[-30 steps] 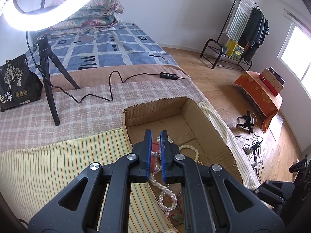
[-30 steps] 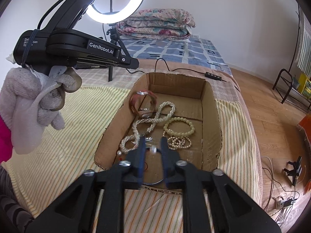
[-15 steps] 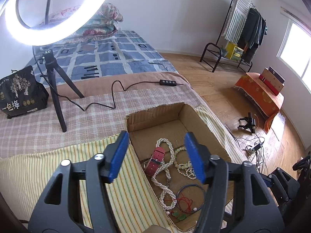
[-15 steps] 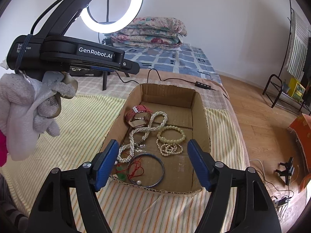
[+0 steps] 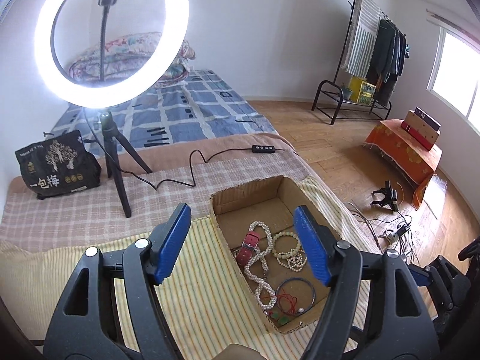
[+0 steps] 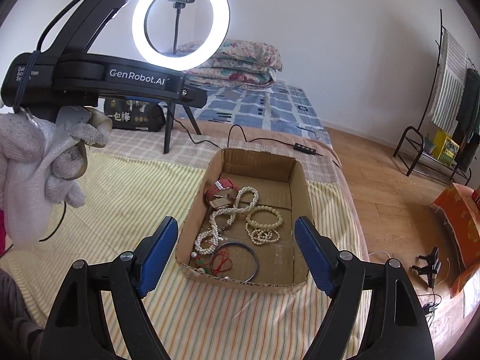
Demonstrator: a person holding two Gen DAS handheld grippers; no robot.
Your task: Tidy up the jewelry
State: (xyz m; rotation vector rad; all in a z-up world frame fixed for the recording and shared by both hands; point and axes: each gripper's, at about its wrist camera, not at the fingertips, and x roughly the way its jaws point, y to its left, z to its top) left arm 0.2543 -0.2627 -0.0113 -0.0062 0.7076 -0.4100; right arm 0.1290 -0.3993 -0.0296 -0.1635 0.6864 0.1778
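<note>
Cardboard box [image 6: 300, 180] sits on the bed [image 6: 120, 186], jewelry inside: watch [image 6: 220, 192] at back, bangle [image 6: 240, 259] in front; ring light [image 6: 180, 21] behind.

Both hand-held grippers [image 5: 243, 246] [image 6: 237, 250] opening, empty

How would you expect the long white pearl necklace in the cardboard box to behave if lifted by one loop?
The pearl necklace lies in limp twisted loops, so it would probably dangle. Its round beads look slippery. It overlaps the pink watch, so it might drag it.
</note>
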